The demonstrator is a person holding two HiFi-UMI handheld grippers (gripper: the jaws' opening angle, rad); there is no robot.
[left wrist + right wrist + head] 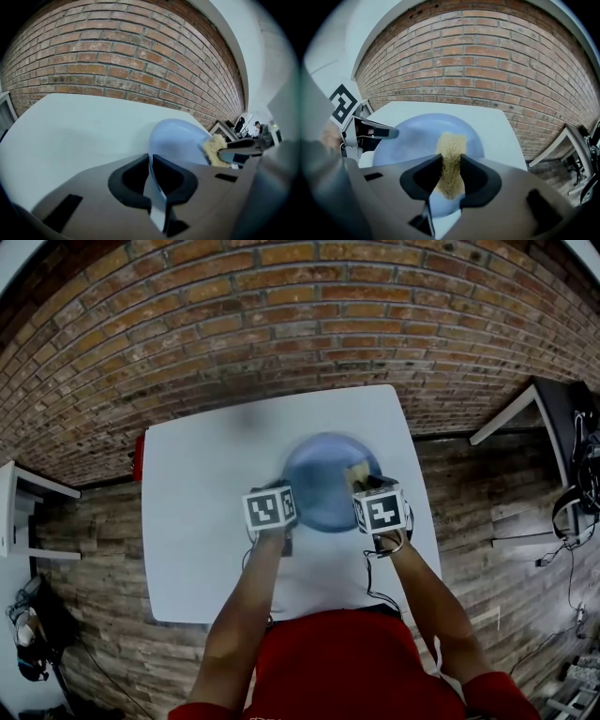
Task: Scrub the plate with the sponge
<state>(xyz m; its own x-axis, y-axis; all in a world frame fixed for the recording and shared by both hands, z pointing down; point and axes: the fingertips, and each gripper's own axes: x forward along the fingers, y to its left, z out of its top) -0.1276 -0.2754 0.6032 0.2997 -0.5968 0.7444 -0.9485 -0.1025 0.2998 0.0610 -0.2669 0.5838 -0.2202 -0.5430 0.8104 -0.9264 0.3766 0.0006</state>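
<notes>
Left tool (152, 180) grips the blue plate (176, 140), right tool (451, 176) grips the sponge (451, 150).
The left one bites the plate's near rim; the sponge touches the plate just ahead of the right tool. Wide white desk (206, 521) lies left of the left tool; the desk edge is near the right tool.

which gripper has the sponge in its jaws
The right gripper: its jaws are shut on the yellow sponge over the blue plate. The left gripper clamps the plate's rim instead.
</notes>
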